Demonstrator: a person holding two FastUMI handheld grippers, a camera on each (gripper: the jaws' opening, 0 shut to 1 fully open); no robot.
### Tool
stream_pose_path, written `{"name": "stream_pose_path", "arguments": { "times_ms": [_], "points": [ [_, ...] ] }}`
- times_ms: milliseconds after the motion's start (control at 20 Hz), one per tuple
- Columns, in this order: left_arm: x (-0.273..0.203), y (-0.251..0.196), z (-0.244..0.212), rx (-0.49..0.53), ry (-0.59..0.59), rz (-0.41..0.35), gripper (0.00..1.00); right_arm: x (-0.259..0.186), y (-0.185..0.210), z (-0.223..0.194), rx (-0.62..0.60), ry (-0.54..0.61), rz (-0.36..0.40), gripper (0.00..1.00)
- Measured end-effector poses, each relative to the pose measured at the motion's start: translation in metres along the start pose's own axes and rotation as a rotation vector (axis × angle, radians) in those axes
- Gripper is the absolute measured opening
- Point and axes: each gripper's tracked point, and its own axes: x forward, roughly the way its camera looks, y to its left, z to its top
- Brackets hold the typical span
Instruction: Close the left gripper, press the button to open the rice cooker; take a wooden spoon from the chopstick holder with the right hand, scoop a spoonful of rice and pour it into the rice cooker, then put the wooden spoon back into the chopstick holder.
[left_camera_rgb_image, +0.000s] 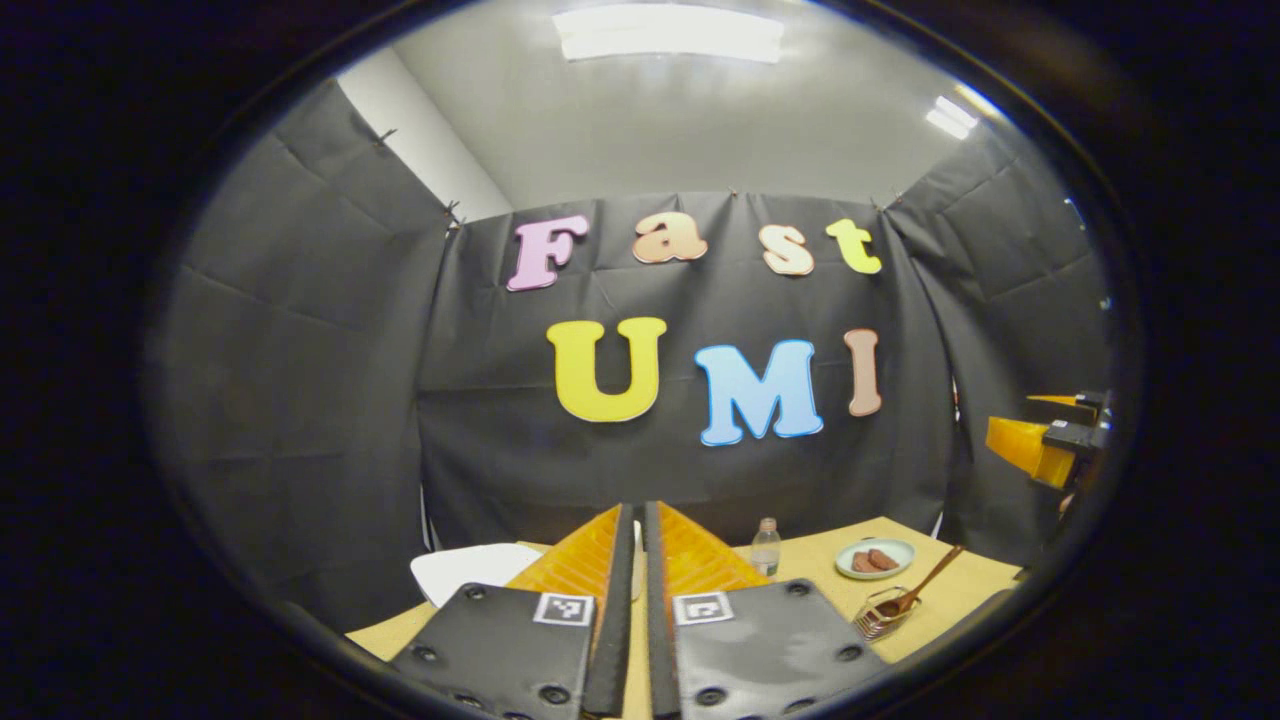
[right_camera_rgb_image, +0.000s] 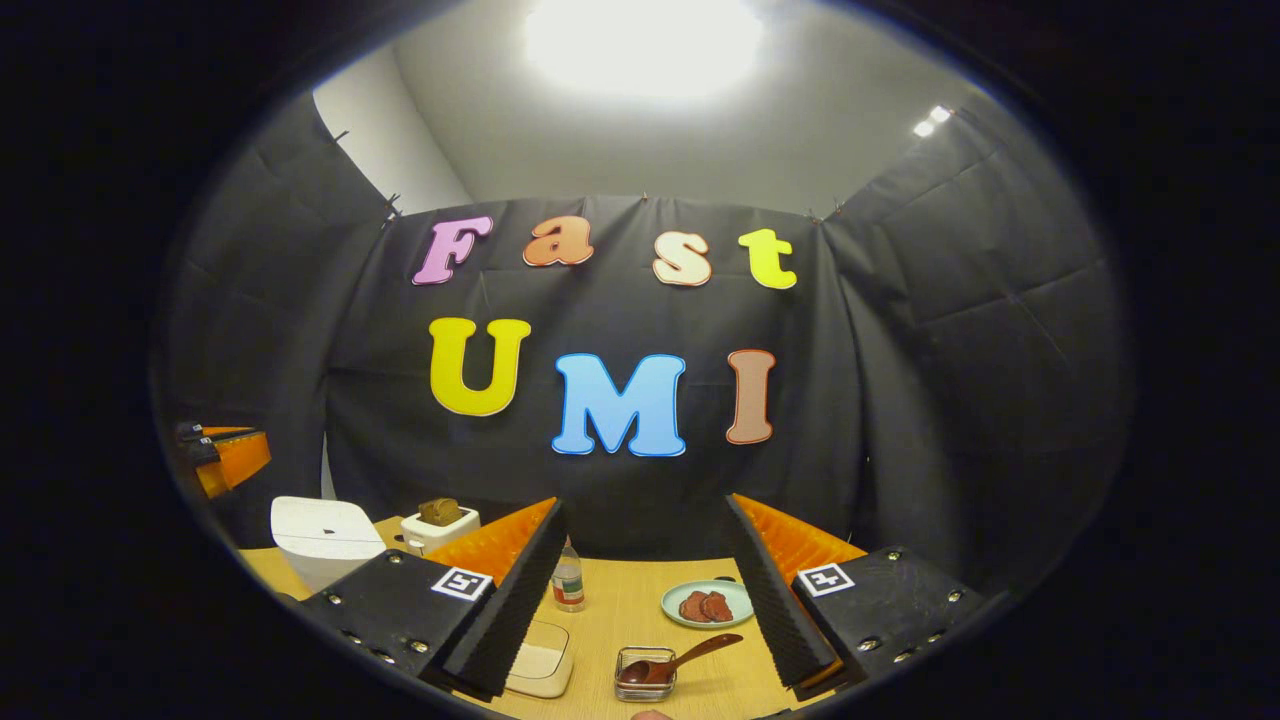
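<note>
We see a staged recording booth, not a real kitchen: black cloth walls (right_camera_rgb_image: 960, 330) enclose a tan worktop (right_camera_rgb_image: 620, 610) set with a rice cooker (right_camera_rgb_image: 322, 538), toaster (right_camera_rgb_image: 438, 524), bottle (right_camera_rgb_image: 568, 580) and plate (right_camera_rgb_image: 706, 604) under ceiling lights (left_camera_rgb_image: 668, 35).

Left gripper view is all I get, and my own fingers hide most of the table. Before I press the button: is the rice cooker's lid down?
Observer: Yes. In the right gripper view the white rice cooker has its lid down.
Operator: Where is the rice?
Observer: A shallow white container, which looks like the rice, sits in front of the bottle, left of the chopstick holder.
Operator: Has the right gripper got the spoon?
Observer: No. The right gripper is open with nothing between its fingers. The wooden spoon rests in the holder.
</note>
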Motion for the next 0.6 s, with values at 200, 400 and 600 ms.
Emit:
{"name": "stream_pose_path", "arguments": {
  "times_ms": [200,400,600],
  "points": [
    [0.016,0.017,-0.013,0.016,0.033,0.006,0.14,0.001,0.007,-0.006,0.004,0.015,0.0,0.95],
    [0.046,0.06,-0.027,-0.003,0.067,0.059,0.13,0.001,0.012,-0.008,-0.018,0.026,-0.018,0.95],
    [0.075,0.102,-0.052,-0.038,0.11,0.1,0.13,-0.005,0.014,-0.009,-0.049,0.036,-0.043,0.95]
  ]
}}
